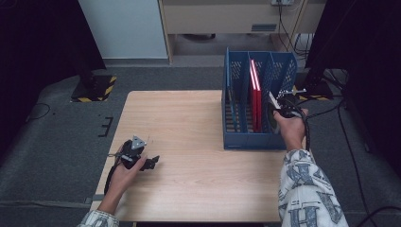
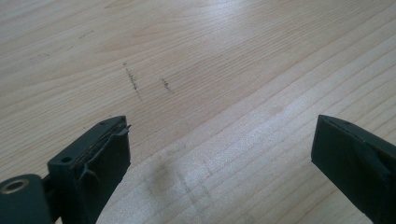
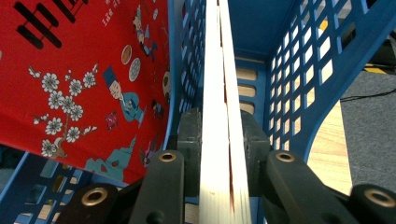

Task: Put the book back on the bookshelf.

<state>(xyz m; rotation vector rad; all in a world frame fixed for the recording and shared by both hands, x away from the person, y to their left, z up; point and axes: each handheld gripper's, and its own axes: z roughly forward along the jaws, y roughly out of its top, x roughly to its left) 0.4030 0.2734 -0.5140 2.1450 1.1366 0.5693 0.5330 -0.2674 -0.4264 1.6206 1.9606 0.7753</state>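
A blue slotted file rack (image 1: 246, 139) stands on the right part of the wooden table (image 1: 189, 123). A red book (image 1: 256, 97) stands upright in a middle slot. My right gripper (image 1: 279, 105) is shut on a second book, held edge-on at the rack's rightmost slot. In the right gripper view the book's pale page edge (image 3: 219, 116) runs up between both pads, with the red illustrated cover (image 3: 84, 74) of the other book behind the blue divider on the left. My left gripper (image 1: 151, 163) rests low over the table's left front, jaws wide apart (image 2: 219, 154) over bare wood.
The rack's left slots (image 1: 235, 90) hold nothing visible. Dark stands with striped bases (image 1: 94, 87) sit on the grey floor beyond the table's far corners. Cables trail on the floor at the right. Bare wood (image 2: 196, 70) with faint pencil marks lies ahead of the left gripper.
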